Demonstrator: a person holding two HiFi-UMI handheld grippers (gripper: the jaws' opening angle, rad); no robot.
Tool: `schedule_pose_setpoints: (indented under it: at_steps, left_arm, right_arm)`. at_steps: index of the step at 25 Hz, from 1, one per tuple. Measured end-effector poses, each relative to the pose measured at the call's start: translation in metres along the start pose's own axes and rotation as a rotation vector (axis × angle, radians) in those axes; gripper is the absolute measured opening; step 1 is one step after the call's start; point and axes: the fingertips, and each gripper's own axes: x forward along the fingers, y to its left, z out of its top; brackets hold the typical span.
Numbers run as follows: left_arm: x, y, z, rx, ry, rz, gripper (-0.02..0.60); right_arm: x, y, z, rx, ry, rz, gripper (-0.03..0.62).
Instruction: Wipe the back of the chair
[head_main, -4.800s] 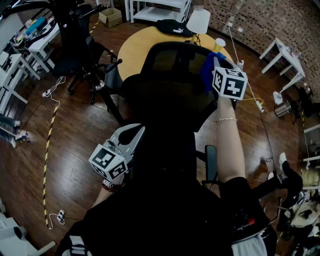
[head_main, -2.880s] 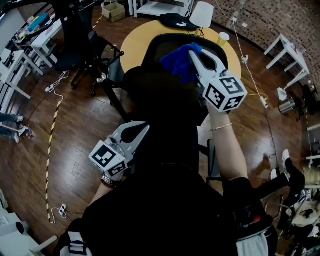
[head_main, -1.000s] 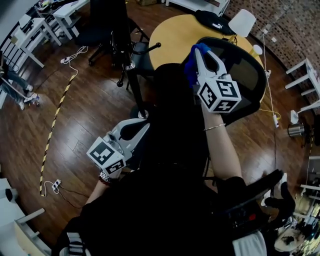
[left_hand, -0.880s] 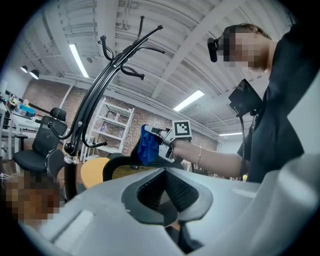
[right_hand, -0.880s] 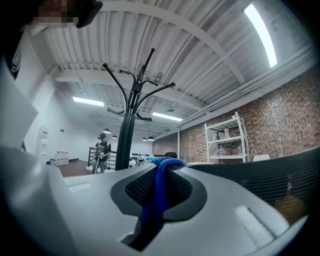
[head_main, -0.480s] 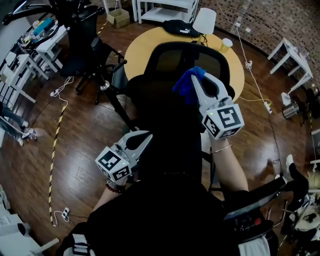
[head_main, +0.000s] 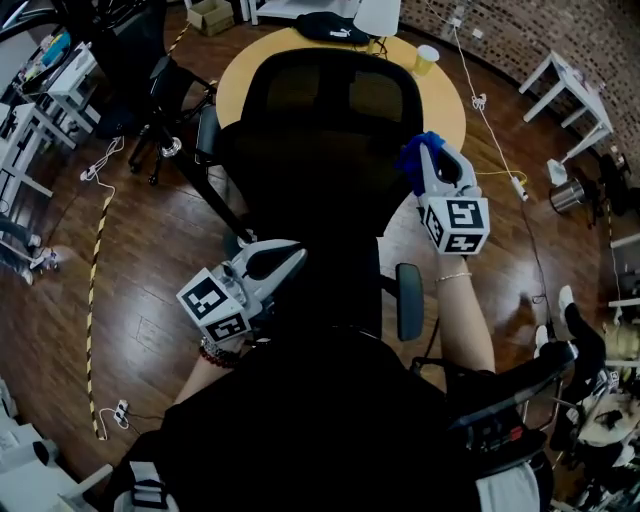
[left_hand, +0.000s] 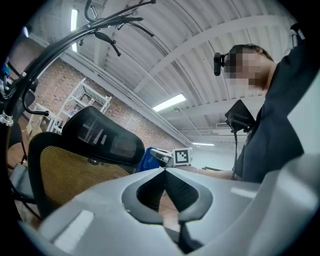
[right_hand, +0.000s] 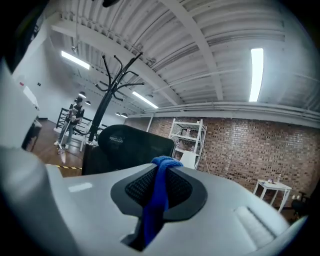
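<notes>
The right gripper (head_main: 432, 152) has its jaws closed tight on a blue cloth (head_main: 413, 158), a fold of which sticks out past the tips and hangs down between them in the right gripper view (right_hand: 157, 192). Half a second ago the cloth was pressed against the middle of the chair back (head_main: 310, 150). It now sits at the back's 3 o'clock edge, touching or only just clear of the rim; the head view does not settle which. A second ago it was up near 11 o'clock by the headrest (left_hand: 100, 135). The cloth has therefore crossed the surface from upper left, through the centre, and out to the right side. I judge that a sideways stroke has just run its full width and the wiping is well under way, though the lower part of the back, toward 6 o'clock, may still need a pass.

The left gripper (head_main: 288, 252) has hardly shifted. It hangs low at about 7 o'clock of the chair back, off the surface, with its jaws pressed together and nothing between them (left_hand: 164, 172). It takes no part in the wiping.

The chair itself stands in front of the person, with a round table (head_main: 240, 85) beyond it at 12 o'clock. The next stroke probably calls for bringing the cloth back onto the surface instead of letting it slide off the rim.
</notes>
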Motion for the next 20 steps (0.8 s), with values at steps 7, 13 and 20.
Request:
schedule_pose_setpoints:
  at_steps: [7, 13, 20]
  left_arm:
    - [-0.035, 0.023, 0.005, -0.013, -0.035, 0.146, 0.005]
    - [-0.085, 0.04, 0.013, -0.01, -0.057, 0.265, 0.005]
    - [-0.124, 0.058, 0.01, -0.033, -0.059, 0.347, 0.005]
  right_arm:
    - [0.048, 0.012, -0.02, -0.189, 0.066, -0.037, 0.034]
    - [0.092, 0.059, -0.007, -0.173, 0.014, 0.018, 0.034]
    - [0.141, 0.142, 0.02, -0.148, -0.132, 0.144, 0.034]
